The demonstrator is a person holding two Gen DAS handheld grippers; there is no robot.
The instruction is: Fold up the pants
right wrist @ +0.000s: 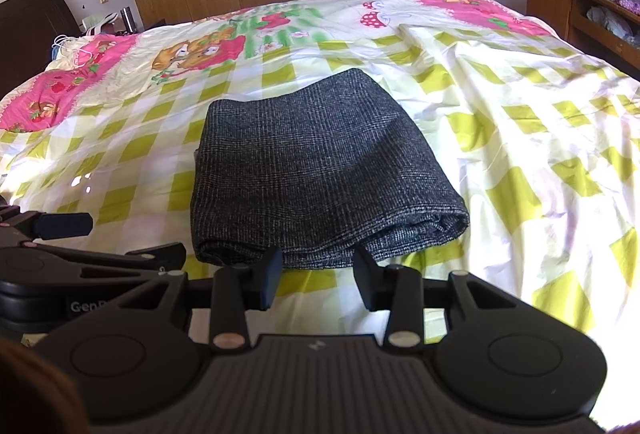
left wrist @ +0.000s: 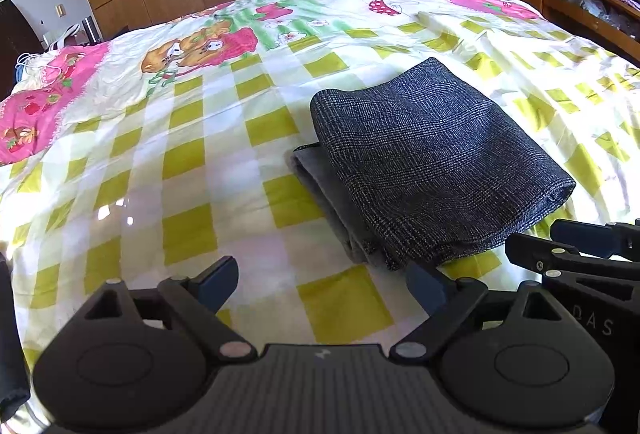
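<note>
Your pants [right wrist: 320, 162] lie folded on the bed [right wrist: 520, 138] (looks finished); both grippers' fingers [left wrist: 218, 280] stand apart, empty, so just check edges.

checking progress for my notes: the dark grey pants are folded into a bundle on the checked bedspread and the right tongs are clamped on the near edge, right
Not quite. The dark grey pants do lie folded in a bundle on the checked bedspread, but the right tongs are not clamped on them. The right wrist view shows them open, just short of the bundle's near edge, with nothing between their fingers.
</note>
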